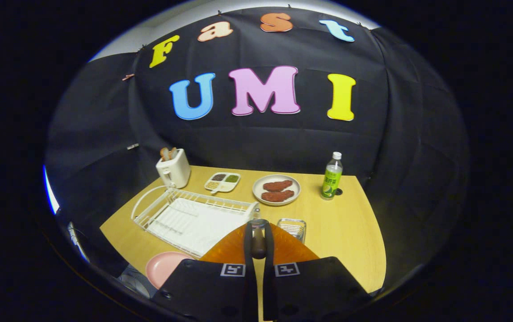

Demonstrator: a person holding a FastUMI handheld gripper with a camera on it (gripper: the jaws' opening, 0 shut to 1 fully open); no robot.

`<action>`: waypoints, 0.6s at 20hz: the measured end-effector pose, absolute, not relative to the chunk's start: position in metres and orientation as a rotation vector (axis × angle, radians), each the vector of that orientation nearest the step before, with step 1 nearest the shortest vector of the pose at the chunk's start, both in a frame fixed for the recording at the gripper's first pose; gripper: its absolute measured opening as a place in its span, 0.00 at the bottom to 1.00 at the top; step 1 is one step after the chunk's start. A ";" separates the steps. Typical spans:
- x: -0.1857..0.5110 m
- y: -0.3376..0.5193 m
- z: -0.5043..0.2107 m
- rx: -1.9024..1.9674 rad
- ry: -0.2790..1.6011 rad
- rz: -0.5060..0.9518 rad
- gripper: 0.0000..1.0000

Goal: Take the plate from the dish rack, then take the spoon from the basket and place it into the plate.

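My gripper (258,230) is shut on the spoon (258,245), whose dark handle is pinched between the two fingers while its metal end pokes out just ahead of them. Right beneath the fingers lies an orange plate (227,249), spreading out to both sides of them on the wooden table (346,223). The small wire basket (292,228) stands just beyond the plate, to the right of the fingertips. The white dish rack (189,215) lies ahead on the left, with no plate in its slots.
A pink plate (163,266) lies at the table's near left corner. Farther back stand a white toaster (174,170), a divided condiment dish (222,181), a plate with two meat pieces (277,189) and a green bottle (332,177).
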State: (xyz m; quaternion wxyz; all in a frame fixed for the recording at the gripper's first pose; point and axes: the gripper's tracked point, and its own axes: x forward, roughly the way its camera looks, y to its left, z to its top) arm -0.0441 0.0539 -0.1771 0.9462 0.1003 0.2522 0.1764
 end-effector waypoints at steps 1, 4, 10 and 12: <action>-0.052 0.066 -0.168 0.214 0.509 0.399 0.09; -0.082 0.109 -0.153 0.225 0.506 0.525 0.09; -0.140 0.196 -0.197 0.169 0.596 0.724 0.09; -0.151 0.219 -0.226 0.141 0.645 0.753 0.09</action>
